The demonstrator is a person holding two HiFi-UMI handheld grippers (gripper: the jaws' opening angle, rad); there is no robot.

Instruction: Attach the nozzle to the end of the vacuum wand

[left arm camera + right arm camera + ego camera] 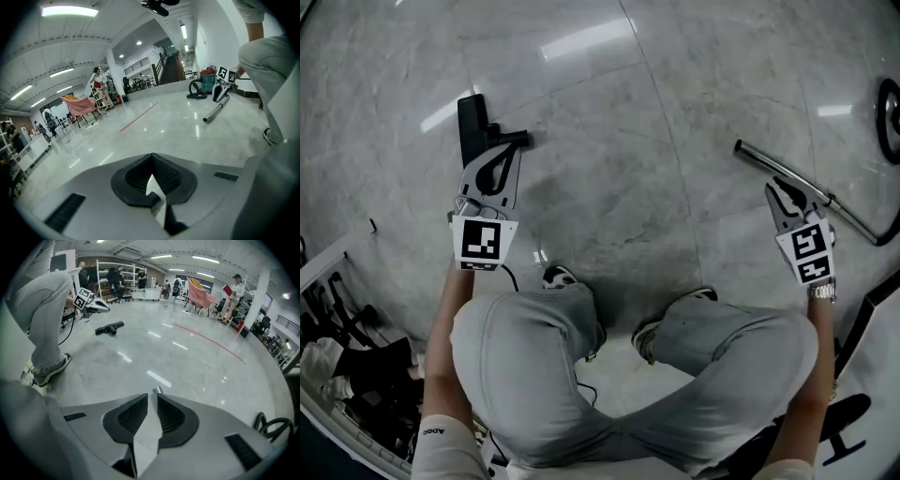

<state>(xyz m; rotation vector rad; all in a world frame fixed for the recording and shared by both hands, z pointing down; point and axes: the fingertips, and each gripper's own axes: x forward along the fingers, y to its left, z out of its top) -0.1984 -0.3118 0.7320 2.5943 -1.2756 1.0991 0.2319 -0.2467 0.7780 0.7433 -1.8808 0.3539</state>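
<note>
While crouched over polished stone floor (675,112), neither part gripped yet. Largest risk w/ vacuum wand (757,156): lying flat at right, round bare metal, so likely to roll or skid on the slick surface if nudged off-centre. Next, nozzle (473,122): lying at left, well apart from wand, so needing a carry across; prob. jamming if brought to the wand's end tilted. Left gripper (499,155) near nozzle, jaws pressed together, empty; likely just shoving the nozzle unless opened first. Right gripper (778,190) beside wand near its end, jaws only slightly parted, nothing between; gap seemingly too narrow for the tube, so liable to ride over it.
</note>
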